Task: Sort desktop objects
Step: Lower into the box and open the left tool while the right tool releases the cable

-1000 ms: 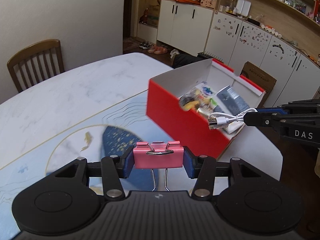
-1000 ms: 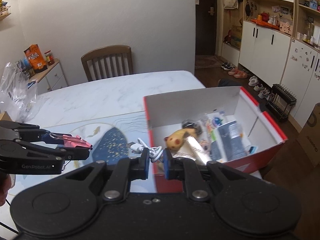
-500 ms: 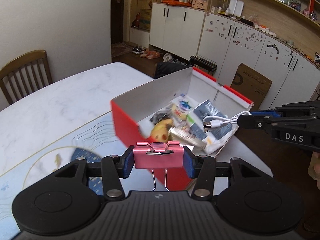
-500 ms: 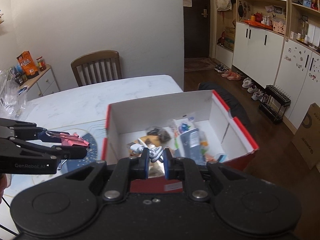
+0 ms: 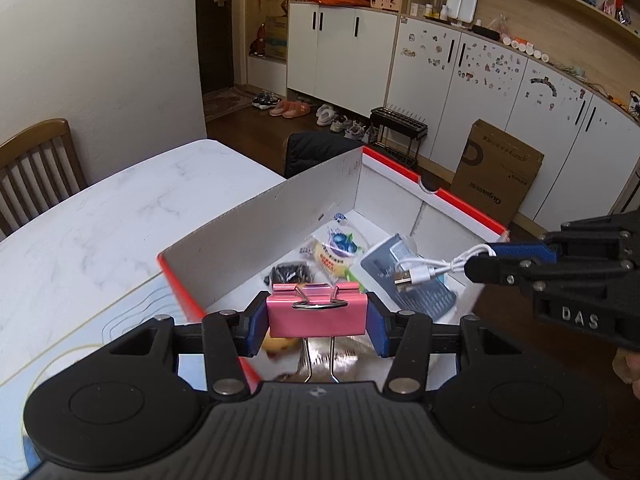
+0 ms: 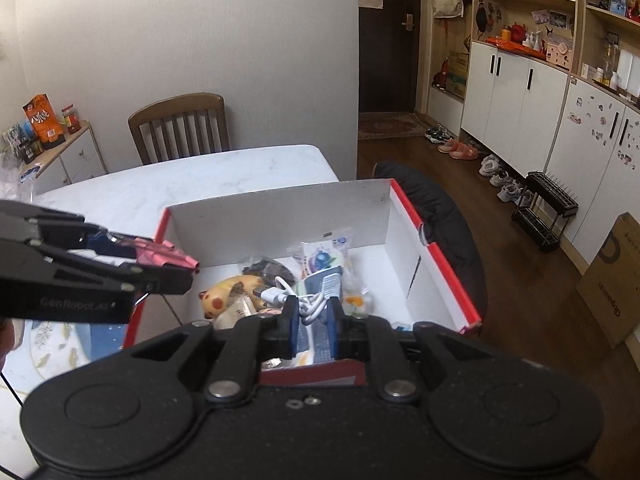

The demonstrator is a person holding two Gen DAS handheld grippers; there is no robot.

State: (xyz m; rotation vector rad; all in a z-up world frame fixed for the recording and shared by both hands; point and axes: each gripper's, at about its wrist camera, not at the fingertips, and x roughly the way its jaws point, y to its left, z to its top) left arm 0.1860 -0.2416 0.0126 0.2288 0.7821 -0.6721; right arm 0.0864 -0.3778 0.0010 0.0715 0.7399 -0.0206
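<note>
Left wrist: box [image 5: 280, 216] nearer than before.

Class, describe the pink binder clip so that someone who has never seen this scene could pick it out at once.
Find the red box with white inside walls on the marble table. Just over its near edge, the left gripper holds the pink binder clip crosswise between blue-padded fingers. It is the only pink thing here, with silver wire handles; the right gripper beside it holds a white cable instead.
</note>
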